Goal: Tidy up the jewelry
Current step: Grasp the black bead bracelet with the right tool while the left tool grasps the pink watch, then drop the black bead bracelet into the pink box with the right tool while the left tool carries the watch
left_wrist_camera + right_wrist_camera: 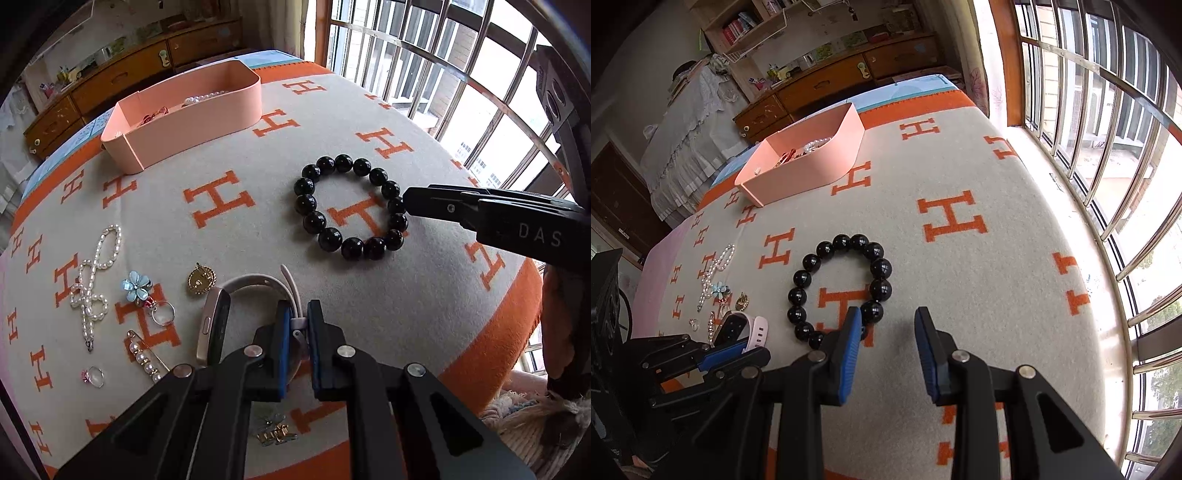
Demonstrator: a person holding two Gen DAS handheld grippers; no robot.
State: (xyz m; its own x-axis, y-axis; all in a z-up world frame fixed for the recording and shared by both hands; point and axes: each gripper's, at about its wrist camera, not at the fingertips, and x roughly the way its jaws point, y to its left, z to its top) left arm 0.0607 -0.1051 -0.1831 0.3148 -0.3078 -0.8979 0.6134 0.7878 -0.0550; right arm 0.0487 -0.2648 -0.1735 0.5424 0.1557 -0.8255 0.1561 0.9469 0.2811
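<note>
The left tool is clenched on the pale strap of a smart band, its blue pads pressed against the thin strap end near the front edge of the blanket-covered bed (a beige blanket with orange H letters and an orange border). The band's dark screen stands on edge just left of the pinch. The right tool is released — its two blue fingers stand apart with only bare blanket between them, the left finger just beside the near beads of a black bead bracelet, which lies flat in the middle of the bed. Toward the left edge lie a pearl strand, a blue flower brooch, a gold pendant, two rings, and a pearl pin. A small gold piece lies under the left tool by the front border. At the far edge stands a pink box, open-topped, already holding pearls and something red.
</note>
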